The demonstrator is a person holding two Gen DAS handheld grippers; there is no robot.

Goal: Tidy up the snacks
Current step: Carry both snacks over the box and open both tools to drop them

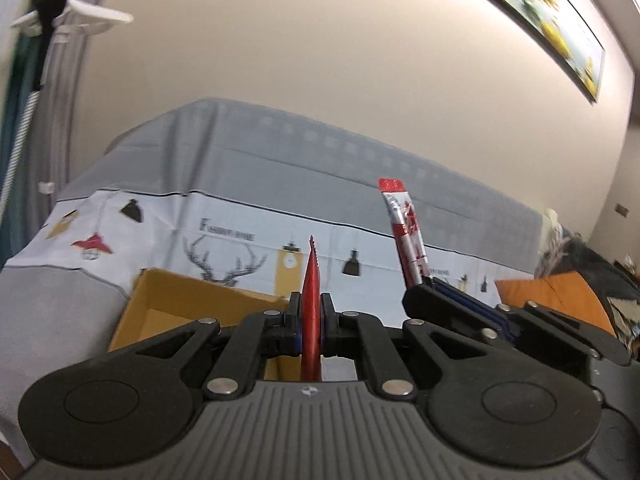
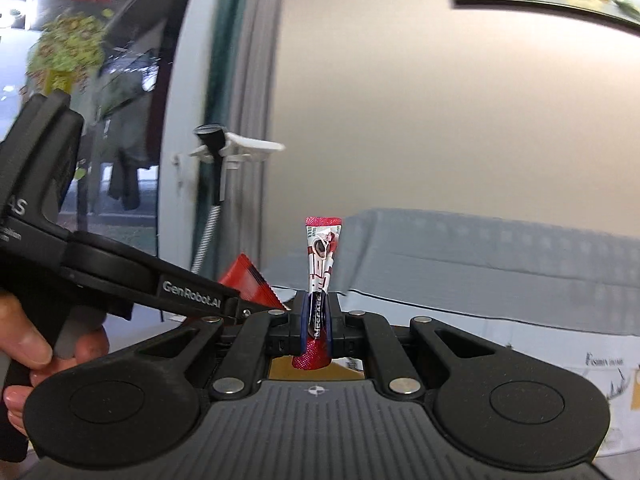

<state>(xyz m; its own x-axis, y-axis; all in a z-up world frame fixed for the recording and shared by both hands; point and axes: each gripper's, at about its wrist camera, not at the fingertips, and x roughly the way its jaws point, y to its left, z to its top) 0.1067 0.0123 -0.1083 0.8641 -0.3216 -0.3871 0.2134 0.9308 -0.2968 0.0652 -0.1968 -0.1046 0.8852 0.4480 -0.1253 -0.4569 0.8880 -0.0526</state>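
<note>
Two snack packets are up in the air, one in each gripper. A flat red foil sachet with a serrated top edge (image 1: 312, 300) stands edge-on between the pads of the left gripper (image 1: 311, 322), whose jaws are pinched tight on it; its lower end hangs down behind the fingers. From the right wrist view the same sachet (image 2: 250, 280) shows as a red wedge poking out past the left gripper's black body, which a person's hand (image 2: 28, 344) grips by the handle at the left edge.

The right gripper (image 2: 318, 326) is closed just as tightly on a slim red-and-white stick packet with a crimped red top (image 2: 322, 256). It stands nearly upright, with its red bottom end bulging out below the pads. In the left wrist view that stick packet (image 1: 406, 236) leans slightly left, rising from the right gripper (image 1: 424, 292) at the right.

Below and beyond the left gripper sits an open brown cardboard box (image 1: 180, 300) on a surface draped with a white printed cloth bearing a deer-head drawing (image 1: 224, 256). A second orange-brown box (image 1: 560, 300) lies further right. A framed picture with yellow shapes (image 1: 540, 12) hangs on the beige wall.
</note>
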